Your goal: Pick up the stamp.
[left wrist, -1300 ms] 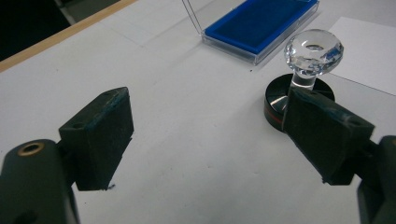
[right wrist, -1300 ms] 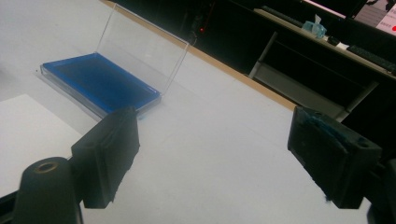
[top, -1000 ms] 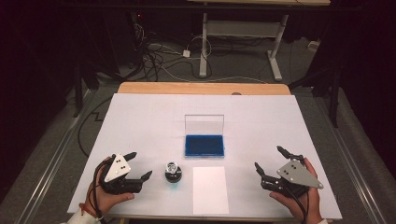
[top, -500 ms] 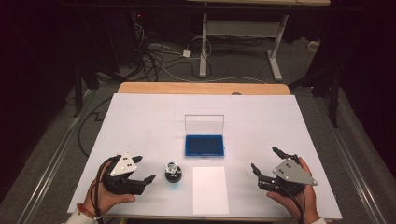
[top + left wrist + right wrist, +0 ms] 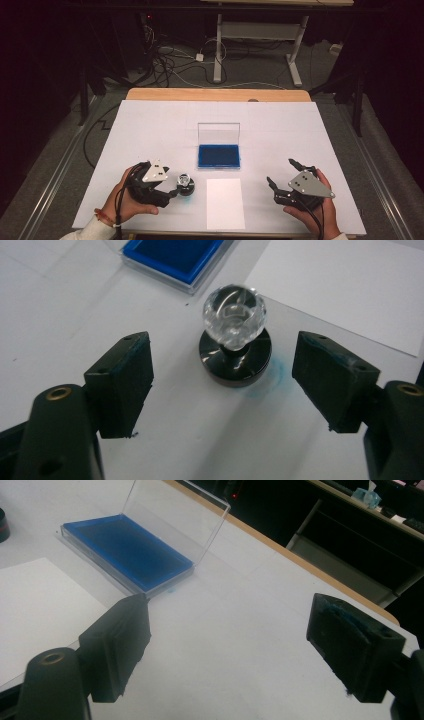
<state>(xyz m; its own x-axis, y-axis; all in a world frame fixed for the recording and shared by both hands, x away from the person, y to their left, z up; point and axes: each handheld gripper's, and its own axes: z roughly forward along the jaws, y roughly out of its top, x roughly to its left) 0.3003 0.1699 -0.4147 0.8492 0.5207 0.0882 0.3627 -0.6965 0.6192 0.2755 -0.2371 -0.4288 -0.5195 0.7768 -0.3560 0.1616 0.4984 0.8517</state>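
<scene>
Standing upright on its dark round base, the stamp (image 5: pixel 235 340) sits on the white counter (image 5: pixel 150 130) between the two pads of the left claw (image 5: pixel 222 385), its clear faceted knob on top. The claw's jaws have just been closing but the pads are apart from the stamp on both sides, so nothing is gripped yet; this looks like the approach to a grasp on the knob or the neck under it. A faint blue smear on the counter beside the base suggests ink.

Just beyond the stamp lies the blue ink pad (image 5: pixel 218 156) in its clear case, lid propped up at the back, and a white sheet of paper (image 5: pixel 226 202) lies near it, handy for an imprint. The right claw (image 5: pixel 282 172) hangs wide and empty at the other side of the paper, seemingly waiting.

The stamp's printing face is hidden against the counter. Its neck is blurred behind the knob. Both forearms are cut off at the bottom edge of the high view.
</scene>
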